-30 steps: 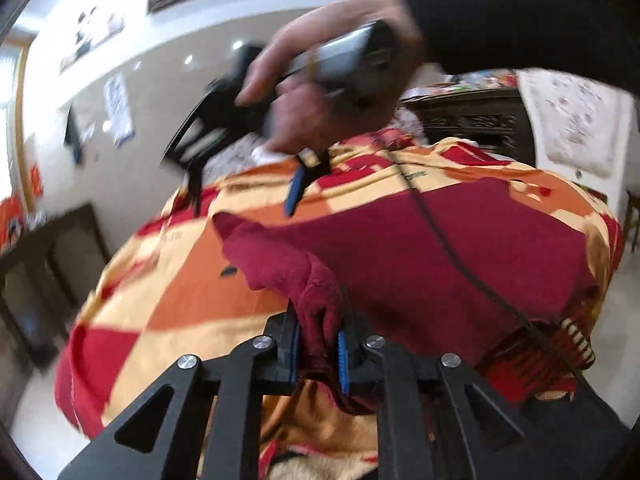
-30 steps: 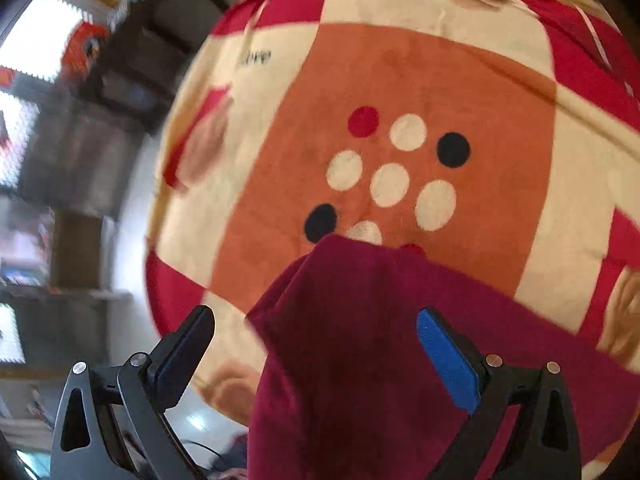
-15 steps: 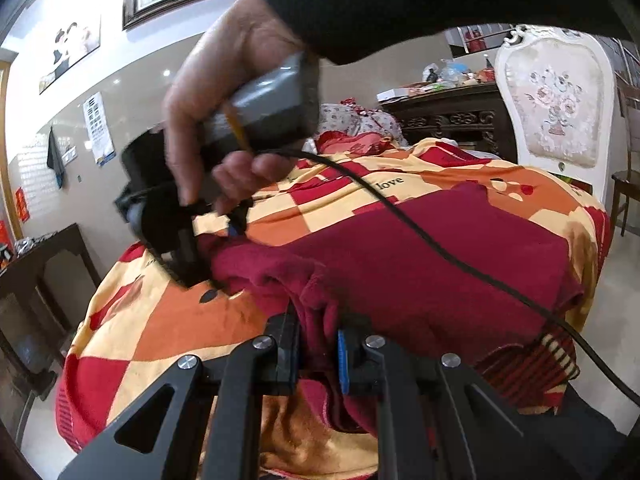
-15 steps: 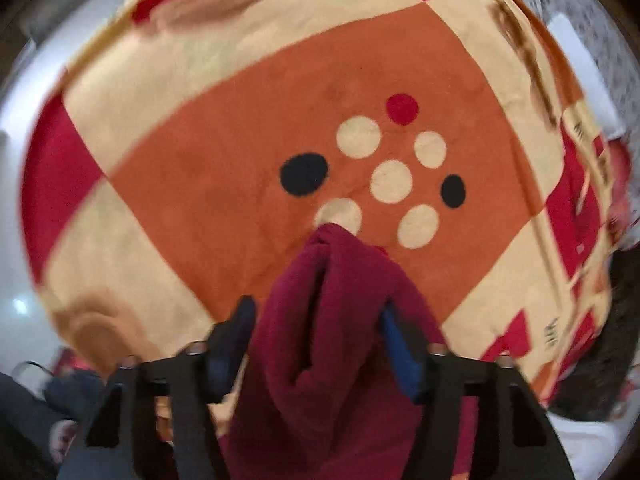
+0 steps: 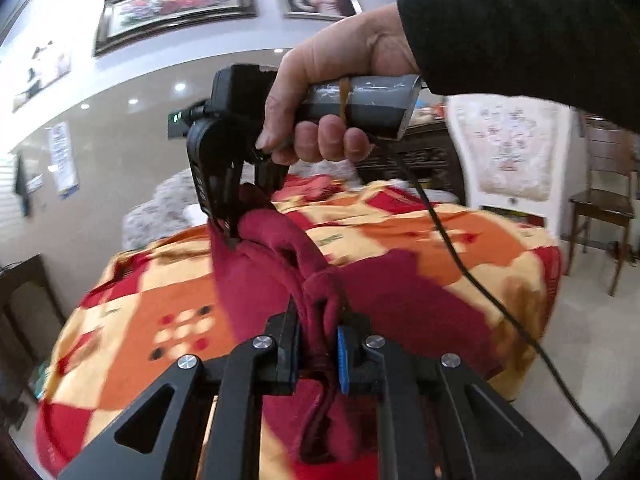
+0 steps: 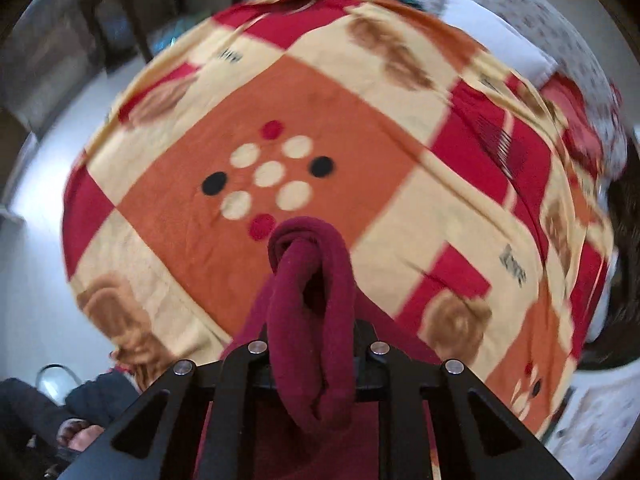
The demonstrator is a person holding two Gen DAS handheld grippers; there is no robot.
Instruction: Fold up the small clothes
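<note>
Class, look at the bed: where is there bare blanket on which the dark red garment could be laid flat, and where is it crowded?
Free: the orange square with the dot pattern, bordered by cream and red squares, just ahead of the right gripper; also the blanket towards the white chair. Crowded: the middle, where the dark red garment, the left gripper and the black cable lie.

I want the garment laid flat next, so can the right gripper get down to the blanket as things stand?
Probably yes. The right gripper, shut on the garment, hangs over the blanket with only the cloth it holds between them.
</note>
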